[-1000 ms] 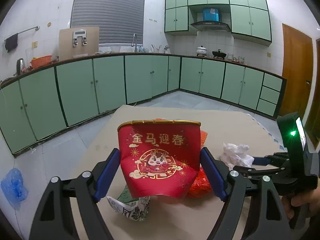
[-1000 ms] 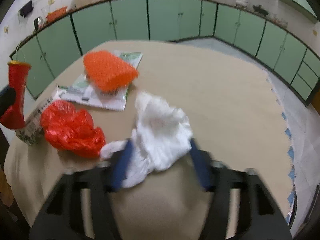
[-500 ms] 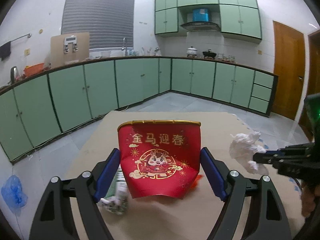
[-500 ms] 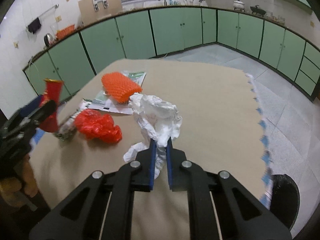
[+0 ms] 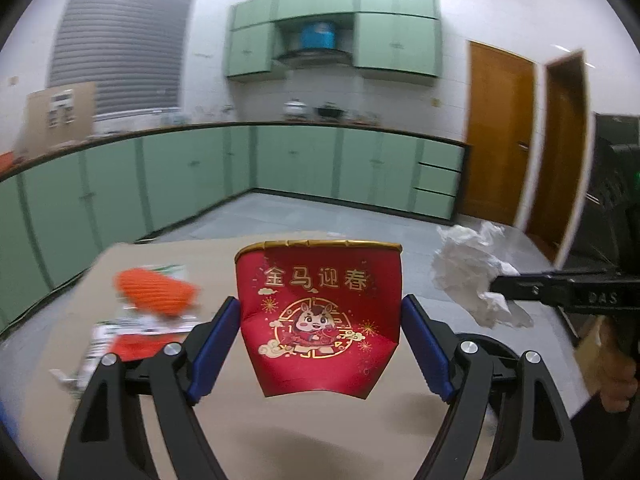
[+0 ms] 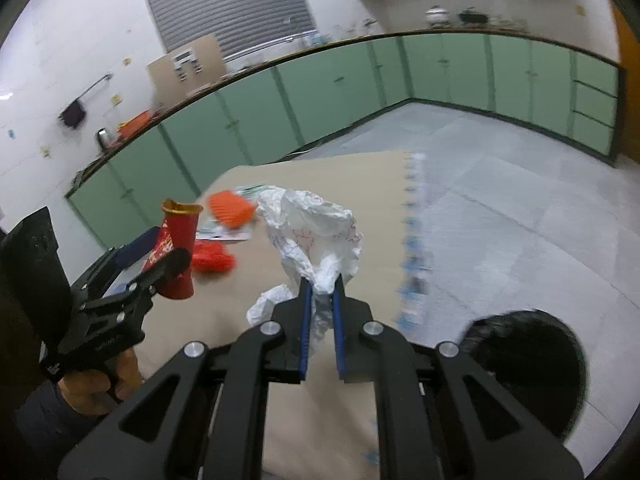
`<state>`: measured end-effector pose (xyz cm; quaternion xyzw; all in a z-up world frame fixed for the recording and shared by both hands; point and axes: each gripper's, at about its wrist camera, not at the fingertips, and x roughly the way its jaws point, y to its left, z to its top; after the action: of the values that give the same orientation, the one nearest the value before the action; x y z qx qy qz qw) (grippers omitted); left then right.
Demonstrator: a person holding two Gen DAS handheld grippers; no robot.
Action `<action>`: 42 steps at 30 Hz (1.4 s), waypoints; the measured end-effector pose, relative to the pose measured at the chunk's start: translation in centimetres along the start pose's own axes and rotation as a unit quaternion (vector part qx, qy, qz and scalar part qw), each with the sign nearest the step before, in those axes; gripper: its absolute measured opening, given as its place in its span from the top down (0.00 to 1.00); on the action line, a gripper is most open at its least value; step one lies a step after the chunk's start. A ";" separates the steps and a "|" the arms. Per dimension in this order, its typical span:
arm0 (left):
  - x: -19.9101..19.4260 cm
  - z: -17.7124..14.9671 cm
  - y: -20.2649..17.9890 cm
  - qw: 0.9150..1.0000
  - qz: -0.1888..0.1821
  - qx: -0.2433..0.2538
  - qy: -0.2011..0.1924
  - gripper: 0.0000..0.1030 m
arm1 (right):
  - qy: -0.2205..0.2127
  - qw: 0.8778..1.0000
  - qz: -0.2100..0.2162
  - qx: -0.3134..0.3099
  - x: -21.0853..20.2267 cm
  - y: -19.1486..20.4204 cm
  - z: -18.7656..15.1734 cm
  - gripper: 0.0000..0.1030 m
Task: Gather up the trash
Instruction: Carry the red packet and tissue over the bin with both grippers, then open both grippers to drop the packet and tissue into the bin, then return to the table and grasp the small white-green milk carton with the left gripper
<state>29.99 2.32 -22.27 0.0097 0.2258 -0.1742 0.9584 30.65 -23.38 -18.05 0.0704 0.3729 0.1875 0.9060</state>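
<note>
A red paper cup with a gold rim and a cartoon print sits squeezed between the blue pads of my left gripper, held above the tan table. In the right wrist view the same cup and left gripper are at the left. My right gripper is shut on a crumpled white wrapper, which hangs in the air over the table. From the left wrist view, that wrapper shows at the tip of the right gripper.
An orange mesh sleeve, a printed paper sheet and a crumpled red plastic bag lie on the table's left part. A dark round bin-like thing stands on the floor past the table's right edge. Green cabinets line the walls.
The right jaws closed on the white wrapper and lifted it off the table. Both grippers rose and swung toward the right, the left one still carrying the red cup.
</note>
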 end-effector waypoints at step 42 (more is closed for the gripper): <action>20.7 -4.2 -24.7 0.960 -0.137 0.063 0.237 0.11 | 0.010 0.943 -0.245 0.226 -4.6 -25.5 -9.8 0.44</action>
<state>37.14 -27.25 -33.58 0.0800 0.4338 -0.3102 0.8421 28.10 -48.77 -28.80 0.1774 0.4206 -0.1285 0.8804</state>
